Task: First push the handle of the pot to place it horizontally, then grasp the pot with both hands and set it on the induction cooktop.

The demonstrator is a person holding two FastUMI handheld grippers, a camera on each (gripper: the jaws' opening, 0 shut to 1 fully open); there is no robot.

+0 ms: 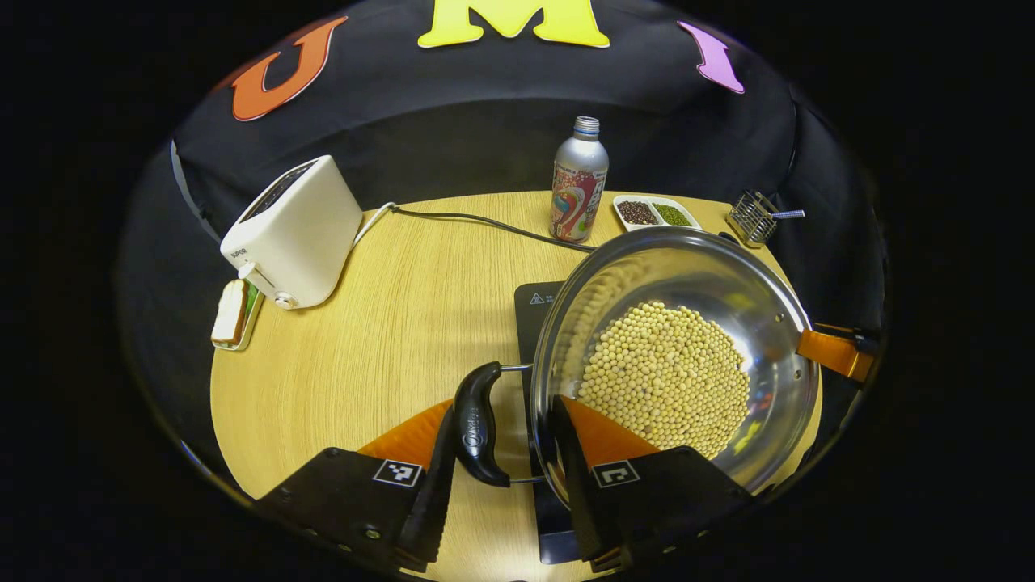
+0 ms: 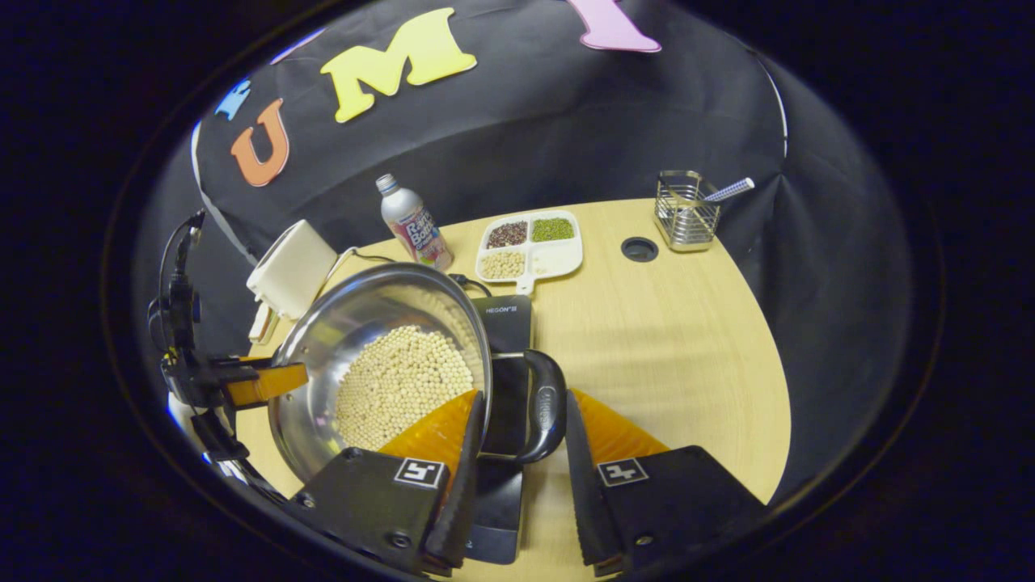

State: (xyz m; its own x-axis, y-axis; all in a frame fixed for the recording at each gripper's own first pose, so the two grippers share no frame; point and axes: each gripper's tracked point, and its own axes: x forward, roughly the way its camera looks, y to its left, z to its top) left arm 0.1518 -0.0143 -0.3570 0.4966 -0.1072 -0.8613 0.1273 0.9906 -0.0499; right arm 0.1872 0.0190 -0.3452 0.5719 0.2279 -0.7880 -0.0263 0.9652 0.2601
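I've got the pot (image 1: 675, 356) over the cooktop (image 2: 505, 380); each hand-held gripper, left (image 1: 501, 453) & right (image 2: 524, 440), looks spread round its handle, not clearly pinching. I'd lower level so beans (image 1: 667, 376) don't slide.

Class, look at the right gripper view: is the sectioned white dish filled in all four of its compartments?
No. The white dish holds grains in three compartments, while its near right compartment is bare.

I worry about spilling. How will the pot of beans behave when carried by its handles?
The pot is probably heavy: beans cover its bottom. The loose round beans would likely roll sideways if it tilts. Its shiny steel looks slippery, but the handle gives grip.
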